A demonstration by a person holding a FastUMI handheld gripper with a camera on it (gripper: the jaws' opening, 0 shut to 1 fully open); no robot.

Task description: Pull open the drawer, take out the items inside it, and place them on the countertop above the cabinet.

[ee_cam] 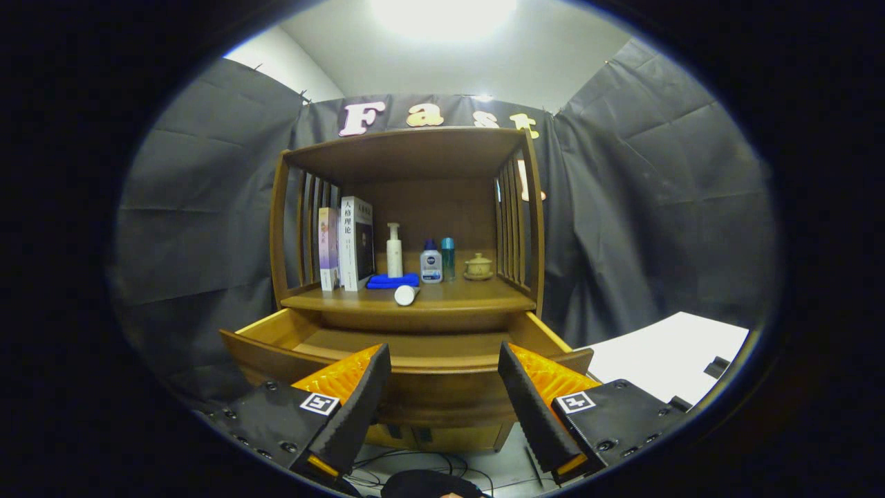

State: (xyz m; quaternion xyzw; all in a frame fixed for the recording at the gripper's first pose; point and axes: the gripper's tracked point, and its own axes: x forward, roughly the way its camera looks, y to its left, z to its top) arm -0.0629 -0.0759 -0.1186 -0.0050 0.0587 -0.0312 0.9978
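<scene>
The hand-held gripper hangs in front of a wooden cabinet, its two fingers spread wide apart with nothing between them. Just beyond the fingertips the drawer stands pulled out toward the camera; its front panel runs across the gap between the fingers, and the part of its wooden floor that can be seen looks bare, though the near part of the inside is hidden behind the front panel.

Above the drawer is the tabletop of the cabinet, roofed by a shelf top on slatted sides. Near its front edge, a little left of centre, a white cylinder lies on its side. Behind it a folded blue cloth lies flat, with a tall white pump bottle upright just behind the cloth. To the left, by the left slats, two books stand upright side by side. Right of the pump bottle a squat bottle with a blue cap stands touching or just beside a slim teal bottle, and further right, near the right slats, sits a small lidded cup on a saucer.

Off to the right of the cabinet a white surface shows, and cables lie on the floor below the drawer.
</scene>
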